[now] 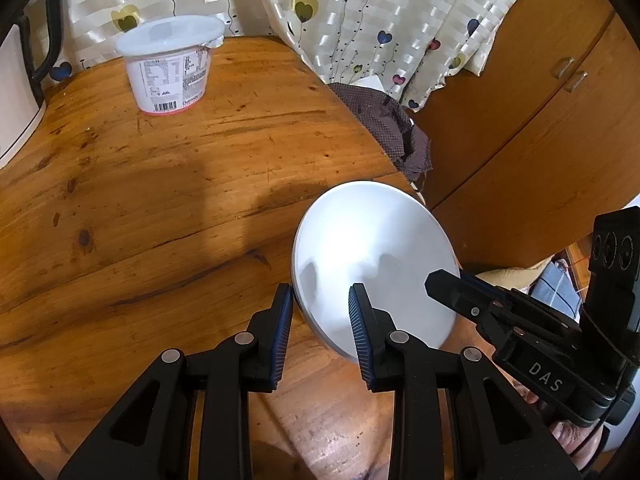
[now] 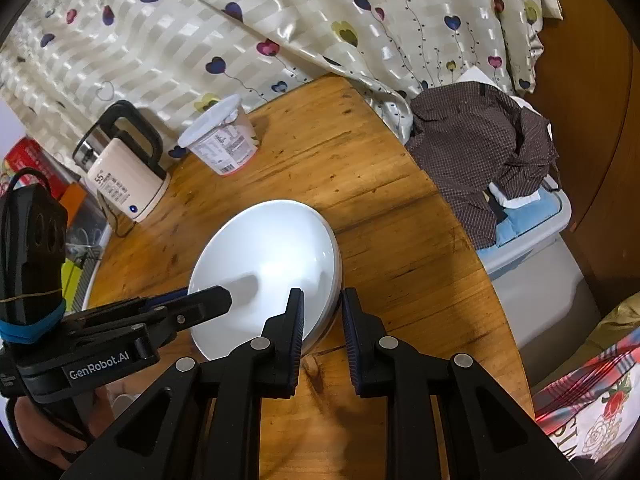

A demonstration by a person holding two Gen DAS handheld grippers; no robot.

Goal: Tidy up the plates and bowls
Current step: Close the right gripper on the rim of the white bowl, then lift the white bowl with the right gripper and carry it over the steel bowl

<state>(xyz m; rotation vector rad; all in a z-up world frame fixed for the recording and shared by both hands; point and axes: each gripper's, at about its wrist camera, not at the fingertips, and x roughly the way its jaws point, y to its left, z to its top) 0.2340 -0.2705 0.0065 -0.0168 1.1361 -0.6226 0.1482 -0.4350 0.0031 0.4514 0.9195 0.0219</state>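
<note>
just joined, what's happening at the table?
A person holds a gripper in each hand, both at a white bowl on the wooden table. The left gripper straddles the rim on one side, the right gripper the opposite side. From these views I can't tell whether the pads press on the rim. A lidded tub and kettle stand farther back.

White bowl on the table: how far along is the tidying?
Barely started, it seems. Nothing looks put away; the white bowl sits on the wooden table. In hand: the left hand-held gripper and right hand-held gripper each straddle its rim. Left: gripping firmly, lifting, placing it.
</note>
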